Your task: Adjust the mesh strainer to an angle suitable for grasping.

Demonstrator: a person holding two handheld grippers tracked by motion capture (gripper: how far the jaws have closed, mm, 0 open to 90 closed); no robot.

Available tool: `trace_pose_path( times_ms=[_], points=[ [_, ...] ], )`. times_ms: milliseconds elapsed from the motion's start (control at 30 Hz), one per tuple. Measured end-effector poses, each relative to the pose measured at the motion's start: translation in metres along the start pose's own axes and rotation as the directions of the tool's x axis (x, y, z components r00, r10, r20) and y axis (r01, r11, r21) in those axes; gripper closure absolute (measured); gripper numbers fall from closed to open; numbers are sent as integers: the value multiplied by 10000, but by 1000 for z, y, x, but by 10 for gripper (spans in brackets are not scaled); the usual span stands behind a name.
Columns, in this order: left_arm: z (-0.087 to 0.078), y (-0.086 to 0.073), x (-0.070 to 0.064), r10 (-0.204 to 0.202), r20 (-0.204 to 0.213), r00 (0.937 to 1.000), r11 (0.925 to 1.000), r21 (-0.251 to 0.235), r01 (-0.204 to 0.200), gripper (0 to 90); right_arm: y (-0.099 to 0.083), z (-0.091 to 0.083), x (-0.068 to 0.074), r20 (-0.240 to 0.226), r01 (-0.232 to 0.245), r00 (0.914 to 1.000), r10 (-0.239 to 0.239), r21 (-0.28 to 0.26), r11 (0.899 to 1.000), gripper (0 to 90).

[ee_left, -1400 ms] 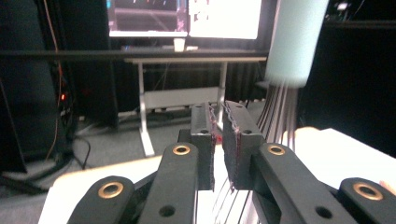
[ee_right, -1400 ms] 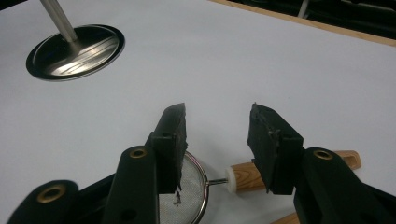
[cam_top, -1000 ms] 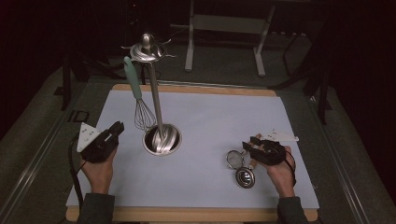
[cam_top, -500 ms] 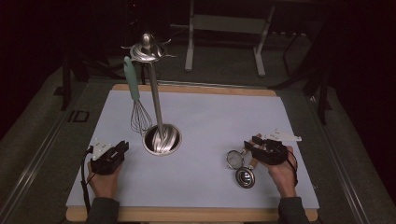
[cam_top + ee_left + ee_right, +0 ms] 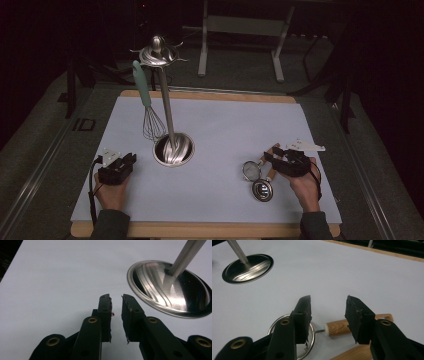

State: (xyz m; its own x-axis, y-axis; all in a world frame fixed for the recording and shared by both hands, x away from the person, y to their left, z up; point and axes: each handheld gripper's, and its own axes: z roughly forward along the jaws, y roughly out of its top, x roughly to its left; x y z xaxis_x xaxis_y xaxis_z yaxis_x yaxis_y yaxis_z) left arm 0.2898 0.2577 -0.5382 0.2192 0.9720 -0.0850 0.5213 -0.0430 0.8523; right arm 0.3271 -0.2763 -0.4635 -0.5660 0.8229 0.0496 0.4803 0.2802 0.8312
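Two grippers sit low over the white mat of the bench [image 5: 225, 125] in the high view: left gripper [image 5: 131, 159] near the front left, just short of the steel stand base [image 5: 173, 149], right gripper [image 5: 268, 156] at the front right over a small cluster of utensils. A tall steel rod [image 5: 165, 105] rises from the base, and a whisk [image 5: 150, 117] with a pale green handle hangs from a hook at its top. By the right gripper lie a round wire strainer [image 5: 251, 170] and a darker round-headed tool [image 5: 263, 190], both with wooden handles. Left gripper view: fingers [image 5: 105, 312] stand a narrow gap apart with nothing between them, above bare mat; the base lies just ahead and to the right. Right gripper view: fingers [image 5: 303, 315] are spread wide and empty, straddling the strainer's wooden handle [image 5: 338, 328] where it meets the metal ring [image 5: 309, 340]; a second wooden handle [image 5: 352, 352] lies close below it. The strainer looks like the piece in hand, a grasp not yet made. Risks, as I judge them: closing here could pinch the thin wire neck instead of the wood, letting the ring swing or twist out; the fingers could also catch the neighbouring handle and drag both; carried toward the stand, the strainer could knock the whisk off its hook.
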Motion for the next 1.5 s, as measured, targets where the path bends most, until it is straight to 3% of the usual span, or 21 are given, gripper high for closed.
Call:
trace_pose_path(
  times_ms=[167,333,367,500,533,667,733,900,1033,1167,1300,1400,1500],
  points=[
    [2,0,-1,95,-40,9999,9999,126,-94,779,-1,-2,-6,173,-115,9998,113,103,9999,569],
    [2,0,-1,119,-5,9999,9998,171,-119,778,-7,3,-14,680,-285,9974,247,563,9980,624],
    [2,0,-2,134,4,9999,9997,185,-134,778,-8,5,-16,758,-309,9968,259,651,9974,646],
    [2,0,-2,245,-25,9997,9995,205,-245,775,-12,18,-23,1300,-519,9909,349,1298,9902,876],
    [2,0,-2,254,-31,9997,9995,205,-253,774,-13,21,-23,1383,-549,9898,347,1449,9879,893],
    [3,0,-3,285,-32,9996,9994,197,-285,773,-17,33,-25,1578,-553,9872,224,2075,9767,897],
    [3,0,-3,278,-26,9996,9994,206,-278,773,-21,44,-24,1620,-785,9860,390,2453,9663,897],
    [2,0,-2,252,0,9997,9995,206,-252,772,-21,53,-24,1708,-912,9842,471,2606,9611,896],
    [2,0,-2,178,35,9998,9997,179,-178,770,-13,58,-24,1738,-980,9834,527,2636,9596,874],
    [2,0,-2,195,38,9998,9996,186,-196,768,-9,61,-27,1741,-1437,9795,1010,2535,9566,820],
    [2,0,-2,189,39,9998,9996,193,-190,768,-8,63,-30,1533,-1886,9759,1553,2350,9535,651],
    [2,0,-2,183,32,9998,9997,190,-183,767,-7,63,-30,1541,-1972,9741,1655,2203,9553,587],
    [2,0,-2,191,33,9998,9996,185,-192,765,-5,62,-32,1440,-2509,9636,2252,1966,9478,544]
  ],
)
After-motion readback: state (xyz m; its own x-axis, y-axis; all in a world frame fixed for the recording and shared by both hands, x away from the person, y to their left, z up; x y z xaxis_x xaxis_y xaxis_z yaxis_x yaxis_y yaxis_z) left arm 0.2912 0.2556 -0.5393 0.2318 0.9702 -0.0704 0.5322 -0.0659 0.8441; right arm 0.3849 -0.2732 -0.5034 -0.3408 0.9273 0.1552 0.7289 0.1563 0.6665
